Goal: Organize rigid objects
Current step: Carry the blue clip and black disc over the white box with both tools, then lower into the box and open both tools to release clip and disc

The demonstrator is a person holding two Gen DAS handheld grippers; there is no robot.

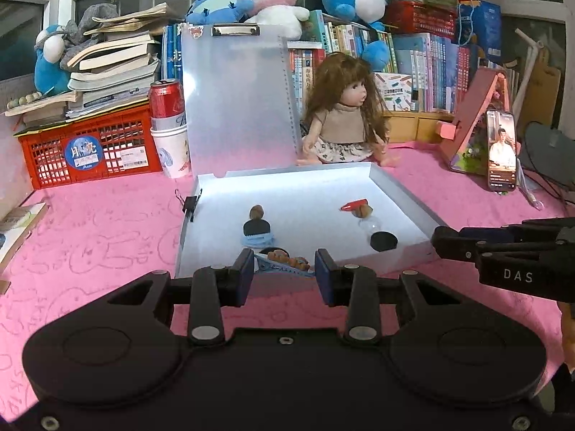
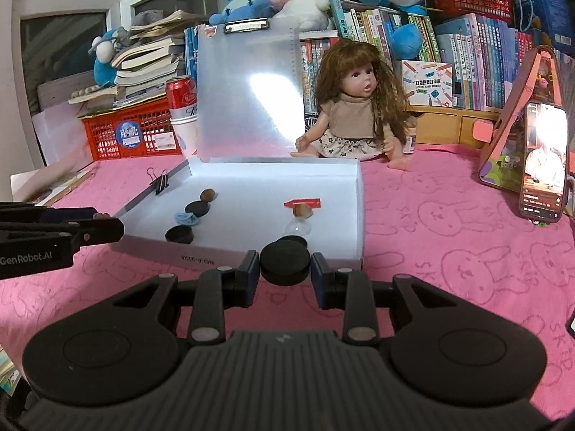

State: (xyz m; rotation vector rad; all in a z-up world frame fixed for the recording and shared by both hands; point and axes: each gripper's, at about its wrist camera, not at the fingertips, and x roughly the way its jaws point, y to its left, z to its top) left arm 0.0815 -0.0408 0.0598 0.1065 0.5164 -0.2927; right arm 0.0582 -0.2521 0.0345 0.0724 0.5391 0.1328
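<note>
A pink cloth [image 2: 449, 251] printed with faint outlined rabbits fills the lower frame. At centre, a shallow white cardboard box [image 2: 355, 215] holds a flat black round disc [image 2: 178, 233] and a small red wedge-shaped piece [image 2: 302, 202]. At upper left, a red plastic lattice crate [image 2: 133, 136].

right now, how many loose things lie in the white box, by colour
black discs: 3
brown nuts: 2
blue piece: 1
red piece: 1
clear dome: 1
total: 8
held, not counted: disc, right gripper; blue clip, left gripper
</note>
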